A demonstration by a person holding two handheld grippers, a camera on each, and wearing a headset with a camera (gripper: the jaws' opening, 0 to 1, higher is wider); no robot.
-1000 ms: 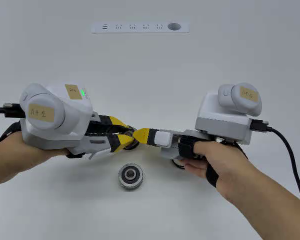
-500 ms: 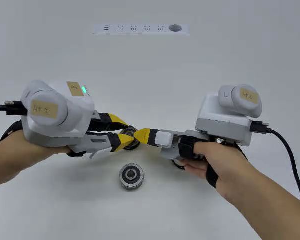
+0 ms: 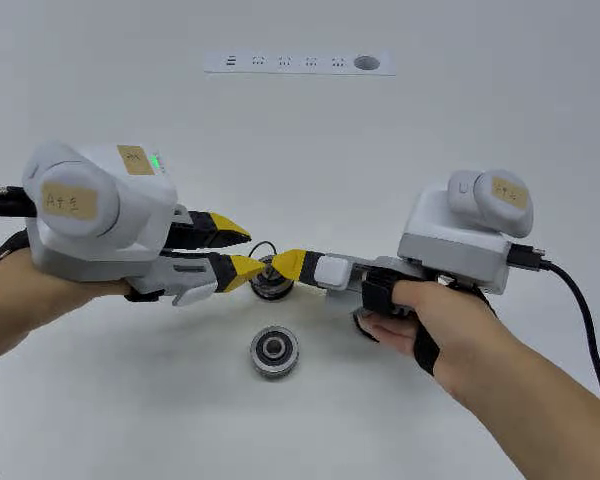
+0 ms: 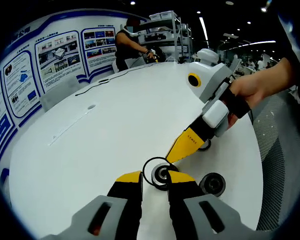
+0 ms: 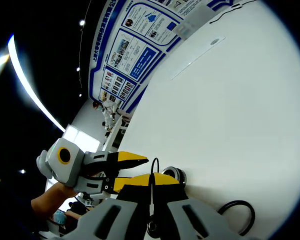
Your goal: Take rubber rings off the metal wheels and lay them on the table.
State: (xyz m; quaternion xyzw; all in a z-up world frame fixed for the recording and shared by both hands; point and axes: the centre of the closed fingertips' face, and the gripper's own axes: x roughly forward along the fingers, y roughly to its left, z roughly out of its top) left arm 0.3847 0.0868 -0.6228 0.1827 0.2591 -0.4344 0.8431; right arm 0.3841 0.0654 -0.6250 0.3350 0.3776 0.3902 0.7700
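Pinching 1 rubber ring (image 4: 144, 173): right gripper (image 5: 151, 181), both yellow-tipped jaws pressed together, the thin black band caught between the tips and arching up just beyond them.

Item 1, metal wheel (image 4: 162, 174): lies flat on the white table (image 3: 430, 150), just ahead of the right gripper's tips and slightly to one side. The pinched ring is partly lifted off it and loops loosely around it.

Item 2, left gripper (image 3: 255, 250): jaws spread apart, grasping nothing. The wheel sits just off its tips, in line with the gap, facing the right gripper's tips across it. Whether a jaw touches the wheel cannot be told.

Item 3, 2nd wheel (image 3: 274, 351): flat on the table, near both grippers, on the person's side of their meeting tips, apart from the 1st wheel.

Item 4, loose ring (image 5: 238, 202): lying flat on the table beside the right gripper's body.

Item 5, power strip (image 3: 298, 62): well beyond both grippers, at the far side of the table.
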